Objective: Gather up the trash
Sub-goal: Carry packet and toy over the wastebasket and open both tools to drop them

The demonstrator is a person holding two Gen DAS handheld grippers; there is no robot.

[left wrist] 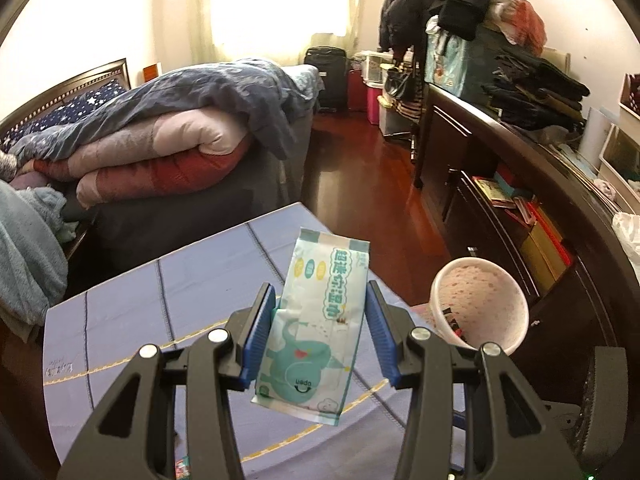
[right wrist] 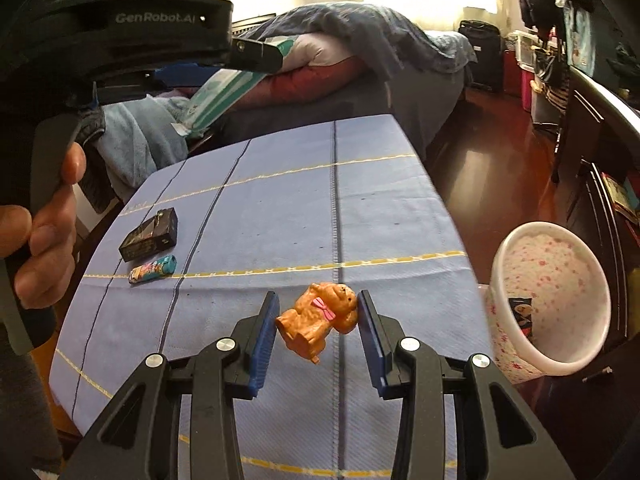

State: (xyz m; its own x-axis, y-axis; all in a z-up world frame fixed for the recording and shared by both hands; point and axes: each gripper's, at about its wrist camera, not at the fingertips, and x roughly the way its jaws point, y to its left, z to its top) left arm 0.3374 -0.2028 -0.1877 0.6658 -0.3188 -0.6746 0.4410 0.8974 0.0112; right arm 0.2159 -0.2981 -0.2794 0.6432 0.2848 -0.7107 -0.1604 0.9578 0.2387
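Left wrist view. Your left gripper [left wrist: 320, 312] clamps a wipes pack [left wrist: 316, 320] between its blue pads [left wrist: 260, 332]; the pack stands nearly upright, its printed face toward the camera, lifted clear of the blue cloth [left wrist: 140, 320] that covers the table. To the right, just past the cloth's edge, a white bin [left wrist: 480, 308] with pink speckles tilts its mouth toward you; a dark scrap lies inside it. Farther off, folded quilts [left wrist: 160, 148] are piled on a bed at left, and a dark cabinet [left wrist: 500, 200] stacked with clothes runs along the right.

Right wrist view. Your right gripper [right wrist: 318, 316] has narrowed onto an orange toy dog [right wrist: 320, 316] with a pink bow; both pads [right wrist: 264, 340] touch its sides, and it seems raised off the cloth [right wrist: 380, 208], though this cannot be told for certain. At far left on the cloth lie a dark box [right wrist: 150, 234] and, just nearer, a lighter [right wrist: 153, 269], close together. The bin [right wrist: 556, 300] sits at the right, beyond the table's edge, a printed wrapper inside it. Your left hand [right wrist: 40, 232] grips the other tool's handle at upper left, the pack [right wrist: 224, 92] jutting from its jaws.
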